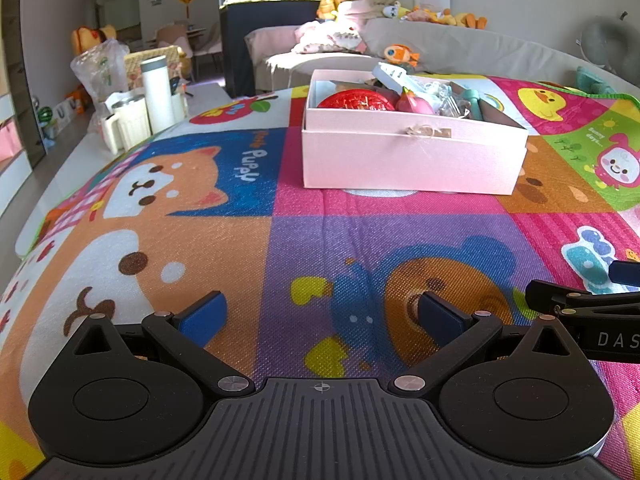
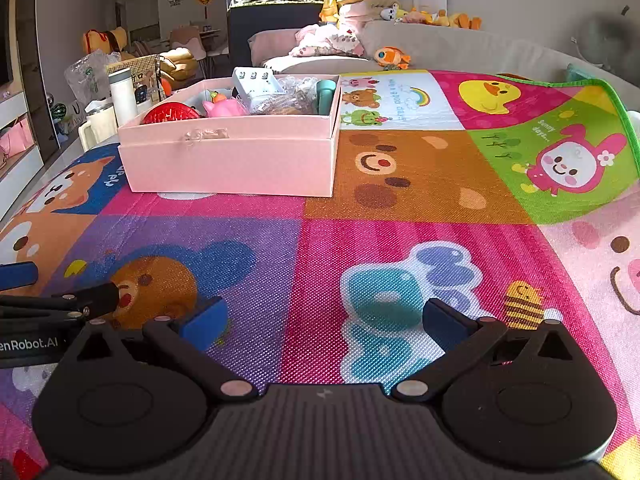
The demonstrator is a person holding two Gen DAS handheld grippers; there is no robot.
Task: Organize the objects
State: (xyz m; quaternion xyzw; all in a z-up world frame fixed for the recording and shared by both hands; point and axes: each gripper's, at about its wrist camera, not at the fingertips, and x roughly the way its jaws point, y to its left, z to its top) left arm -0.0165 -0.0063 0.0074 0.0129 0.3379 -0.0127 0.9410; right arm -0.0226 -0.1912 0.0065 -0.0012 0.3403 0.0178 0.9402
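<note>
The mat (image 1: 320,232) lies bare between both claws and the pink box (image 1: 412,156), the one obstacle ahead (already crowded inside). Right of the box (image 2: 228,160) the mat (image 2: 420,200) runs open to its curled edge.

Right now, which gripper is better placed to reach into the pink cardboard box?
Probably left. Both the left gripper and right gripper are open and empty. The pink cardboard box sits nearly straight ahead of the left, but up-left of the right.

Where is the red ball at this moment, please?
In both views the red ball lies inside the pink box, at its left end, beside the pink toy.
</note>
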